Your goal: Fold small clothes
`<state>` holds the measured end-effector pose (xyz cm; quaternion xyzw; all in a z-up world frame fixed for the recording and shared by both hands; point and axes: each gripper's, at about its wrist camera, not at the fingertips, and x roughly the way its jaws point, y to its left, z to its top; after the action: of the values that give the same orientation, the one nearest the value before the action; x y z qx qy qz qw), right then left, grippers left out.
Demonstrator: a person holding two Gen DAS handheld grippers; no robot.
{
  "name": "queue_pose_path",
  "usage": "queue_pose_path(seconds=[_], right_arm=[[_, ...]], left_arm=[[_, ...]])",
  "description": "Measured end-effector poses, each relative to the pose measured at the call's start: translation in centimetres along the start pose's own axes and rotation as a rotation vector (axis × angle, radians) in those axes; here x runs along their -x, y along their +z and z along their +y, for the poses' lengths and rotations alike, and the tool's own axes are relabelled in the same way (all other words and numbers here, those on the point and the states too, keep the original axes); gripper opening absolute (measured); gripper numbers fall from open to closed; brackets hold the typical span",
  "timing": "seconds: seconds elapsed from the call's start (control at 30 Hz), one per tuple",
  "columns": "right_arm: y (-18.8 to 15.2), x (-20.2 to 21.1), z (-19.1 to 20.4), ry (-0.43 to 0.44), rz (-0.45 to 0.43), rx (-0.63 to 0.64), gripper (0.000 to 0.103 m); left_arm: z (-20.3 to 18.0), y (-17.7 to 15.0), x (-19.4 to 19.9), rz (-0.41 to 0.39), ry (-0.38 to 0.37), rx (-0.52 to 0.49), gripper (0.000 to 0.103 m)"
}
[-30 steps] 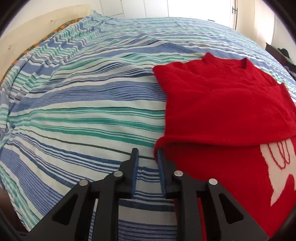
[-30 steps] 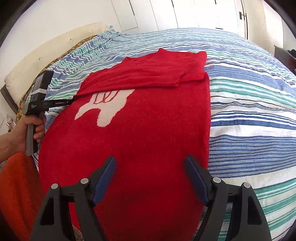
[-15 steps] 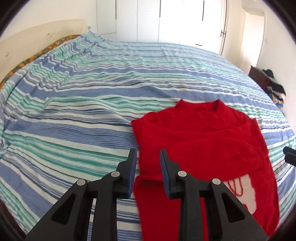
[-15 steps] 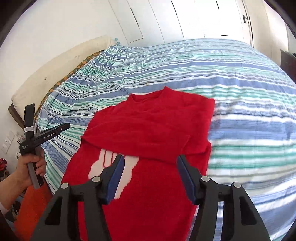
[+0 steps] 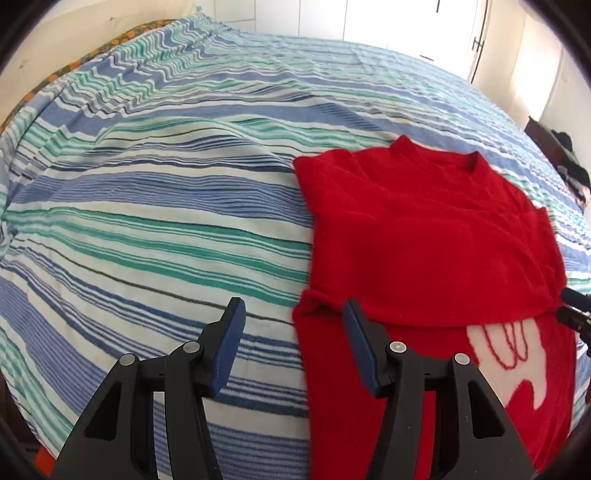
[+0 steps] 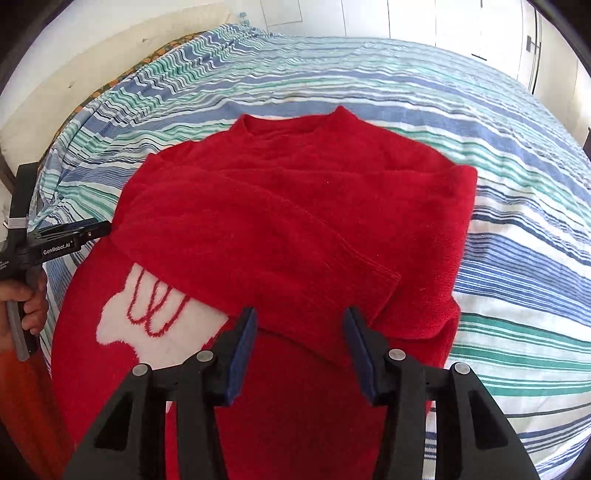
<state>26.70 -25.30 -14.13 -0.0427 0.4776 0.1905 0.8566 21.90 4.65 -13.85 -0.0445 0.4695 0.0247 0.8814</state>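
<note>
1. Left wrist view: the left gripper (image 5: 293, 317) hovers with jaws opening, nothing pinched, over the left edge of the red sweater (image 5: 424, 236) lying on the striped bedspread (image 5: 166, 192).
2. Right wrist view: the right gripper (image 6: 300, 325) hangs above the folded sleeve (image 6: 280, 258), jaws closing, not yet pressing it.

Striped bedspread (image 5: 155, 206), cream headboard (image 6: 110, 48), white wardrobe doors (image 5: 388, 18), bright daylight.

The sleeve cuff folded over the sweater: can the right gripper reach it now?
Probably yes. The right gripper, jaws closing with nothing pinched, hangs just before the cuff of the sweater; nothing lies between.
</note>
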Motion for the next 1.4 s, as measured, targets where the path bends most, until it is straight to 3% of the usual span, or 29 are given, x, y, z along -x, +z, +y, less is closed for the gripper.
queue_pose_path(seconds=[0.1,0.27,0.33,0.4,0.47,0.6,1.4], right_arm=[[-2.1,4.2,0.8,0.016,-0.074,0.027,0.062],[-7.9,7.3,2.5,-0.008,-0.07,0.074,0.063],[-10.4,6.5,3.0,-0.015,-0.012,0.089,0.063],[-12.9,4.9,2.9,-0.034,0.053,0.069,0.064],[-14.5,5.2,2.5,-0.037,-0.035,0.045,0.065],[-14.6,5.0,2.1,-0.043,-0.045,0.018,0.068],[-14.8,4.6,2.3,-0.047,-0.072,0.015,0.069]], left_arm=[[-0.9,-2.4,2.9,-0.02,-0.065,0.009,0.071],[-4.7,-7.8,4.5,0.034,-0.154,-0.072,0.083],[-6.4,-10.4,3.6,0.086,-0.141,-0.131,0.085],[-7.8,-12.6,3.3,0.042,-0.073,-0.216,0.09],[-8.5,-13.3,3.3,0.008,-0.041,-0.274,0.093],[-7.4,-12.6,2.9,0.045,-0.086,-0.206,0.097],[-7.5,-12.9,2.4,0.033,-0.074,-0.233,0.102]])
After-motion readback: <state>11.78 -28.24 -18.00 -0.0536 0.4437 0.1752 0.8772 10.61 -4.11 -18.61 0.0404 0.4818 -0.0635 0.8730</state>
